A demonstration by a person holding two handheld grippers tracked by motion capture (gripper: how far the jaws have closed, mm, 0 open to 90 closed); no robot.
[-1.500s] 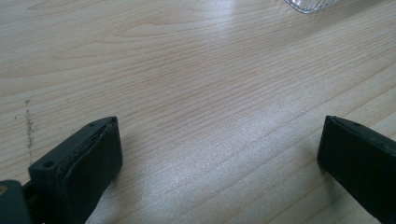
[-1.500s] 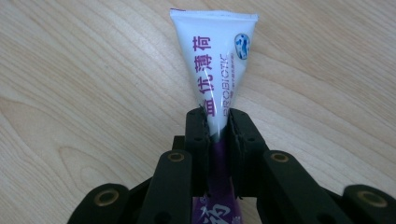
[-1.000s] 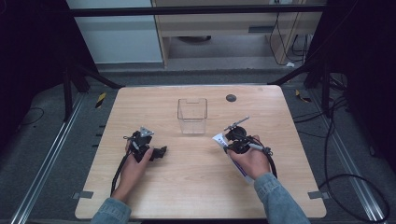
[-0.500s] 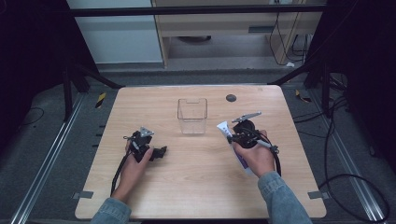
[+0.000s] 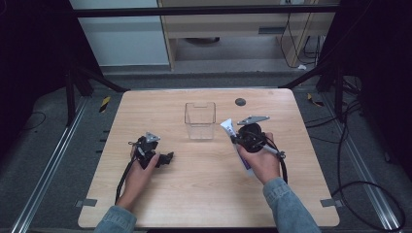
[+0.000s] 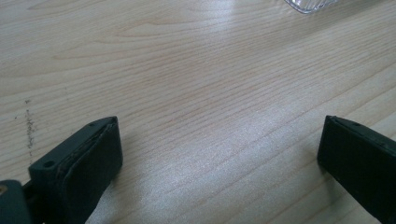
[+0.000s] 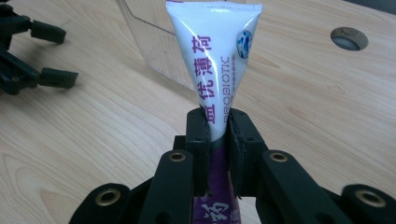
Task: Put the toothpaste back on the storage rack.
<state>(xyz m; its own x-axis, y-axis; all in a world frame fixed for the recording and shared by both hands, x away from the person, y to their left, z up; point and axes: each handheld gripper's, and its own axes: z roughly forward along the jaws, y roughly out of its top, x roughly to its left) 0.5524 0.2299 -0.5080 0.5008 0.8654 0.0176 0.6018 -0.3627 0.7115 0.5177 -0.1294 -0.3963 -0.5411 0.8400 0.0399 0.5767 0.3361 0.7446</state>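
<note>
The right gripper (image 7: 218,140) has its jaws pinching a white and purple tube (image 7: 215,60), which looks like toothpaste. The jaws squeeze the tube near its middle, so the flat sealed end sticks up and out in front. I think it is held this way so that end can go first into the clear box (image 5: 199,120). That box stands on the desk (image 5: 204,194) a little toward the far edge, near the middle from side to side, and its top is open. The tube is up in the air just beside the box, on the side of the desk's right edge, and I cannot tell if they touch. The left gripper (image 5: 166,158) rests low on the desk nearer the left edge, with its jaws spread wide and nothing between them. It seems to be waiting out of the way. The high view shows the whole desk, both hands and a small dark round hole (image 5: 240,102) near the far edge. The right gripper view shows the purple writing on the tube up close. The left gripper view shows bare wood grain and a corner of the clear box.
</note>
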